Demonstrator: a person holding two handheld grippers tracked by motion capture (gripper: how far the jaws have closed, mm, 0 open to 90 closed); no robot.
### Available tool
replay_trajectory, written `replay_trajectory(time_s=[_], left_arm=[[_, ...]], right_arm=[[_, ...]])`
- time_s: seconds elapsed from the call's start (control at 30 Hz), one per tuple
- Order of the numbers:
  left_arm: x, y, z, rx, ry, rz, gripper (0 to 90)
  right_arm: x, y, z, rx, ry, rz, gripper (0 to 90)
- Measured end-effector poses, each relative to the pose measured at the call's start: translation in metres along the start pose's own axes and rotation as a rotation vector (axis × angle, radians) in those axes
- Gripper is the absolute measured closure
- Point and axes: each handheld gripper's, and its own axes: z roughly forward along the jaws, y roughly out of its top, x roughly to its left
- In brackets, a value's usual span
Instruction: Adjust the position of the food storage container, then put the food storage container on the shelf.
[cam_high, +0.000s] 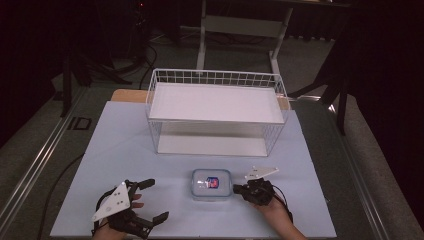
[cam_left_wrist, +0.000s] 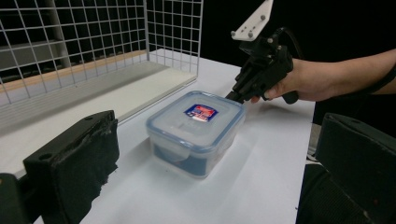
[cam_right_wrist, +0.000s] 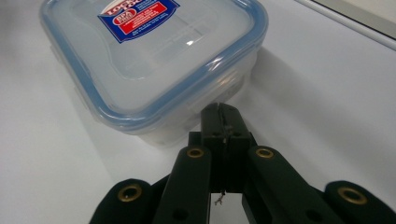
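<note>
The pale, white-topped table (cam_high: 125, 150) carries everything here. At its far half stands a white wire-mesh rack with two flat white shelves (cam_high: 216, 102), its open front facing the person.

Near the front edge, about midway across, sits a small clear plastic food container with a blue-rimmed snap lid and a red-and-blue label on top (cam_high: 211, 184). It rests flat on the table, lid on, well in front of the rack and between the two hands.

The left gripper (cam_high: 150, 200) — black, with a grey three-cornered plate on top — is held at the front left corner, apart from the container. Its jaws are spread wide; in the left gripper view they stand far apart at either side, with the container (cam_left_wrist: 196, 133) between and beyond them.

The right gripper (cam_high: 236, 189), held in the person's right hand (cam_high: 272, 207), points at the container's right side. In the right gripper view its jaws are pressed together with no gap, their tip (cam_right_wrist: 219, 112) just at the container's (cam_right_wrist: 154, 60) side wall under the lid rim — whether it touches I cannot tell.
</note>
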Motion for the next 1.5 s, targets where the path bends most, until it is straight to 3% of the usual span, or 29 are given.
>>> replay_trajectory(time_s=[0.33, 0.47, 0.6, 0.77, 0.83, 0.87, 0.93, 1.13, 1.23, 1.3, 1.33, 1.37, 1.43, 1.5], left_arm=[[-0.001, -0.001, 0.001, 0.005, -0.011, 0.0, 0.6], [-0.001, 0.0, 0.001, 0.006, -0.014, 0.001, 0.6], [-0.001, 0.0, 0.0, 0.011, -0.013, -0.001, 0.6], [0.0, -0.001, 0.001, 0.01, -0.021, -0.017, 0.6], [0.001, -0.001, 0.002, 0.007, -0.03, -0.033, 0.6], [0.003, -0.001, 0.003, -0.002, -0.054, -0.076, 0.6], [0.003, 0.001, 0.004, 0.001, -0.063, -0.092, 0.6], [0.001, 0.011, 0.007, 0.021, -0.069, -0.06, 0.6], [-0.004, 0.019, 0.01, 0.048, -0.071, -0.039, 0.6], [-0.006, 0.027, 0.014, 0.094, -0.07, -0.042, 0.6], [-0.007, 0.03, 0.016, 0.102, -0.072, -0.043, 0.6], [-0.007, 0.033, 0.018, 0.107, -0.077, -0.04, 0.6], [-0.007, 0.04, 0.021, 0.106, -0.049, -0.035, 0.6], [-0.003, 0.046, 0.025, 0.117, -0.059, -0.065, 0.6]], right_arm=[[0.008, 0.015, 0.017, -0.002, 0.018, -0.04, 90.0], [0.009, 0.016, 0.021, -0.012, 0.029, -0.025, 90.0], [0.01, 0.017, 0.019, -0.013, 0.008, -0.047, 90.0], [0.008, 0.016, 0.003, -0.025, -0.05, -0.072, 89.2], [0.008, 0.016, -0.006, -0.049, -0.056, -0.065, 84.4], [0.008, 0.016, -0.009, -0.055, -0.056, -0.064, 82.3], [0.01, 0.017, -0.022, -0.092, -0.08, -0.072, 70.4], [0.024, 0.021, -0.041, -0.187, -0.105, -0.086, 32.4], [0.031, 0.024, -0.047, -0.206, -0.087, -0.106, 14.8], [0.034, 0.026, -0.051, -0.233, -0.096, -0.101, 13.9], [0.036, 0.027, -0.052, -0.243, -0.117, -0.104, 13.9], [0.037, 0.029, -0.054, -0.235, -0.112, -0.116, 13.9], [0.039, 0.032, -0.057, -0.254, -0.09, -0.12, 15.2], [0.042, 0.036, -0.059, -0.271, -0.1, -0.143, 19.8]])
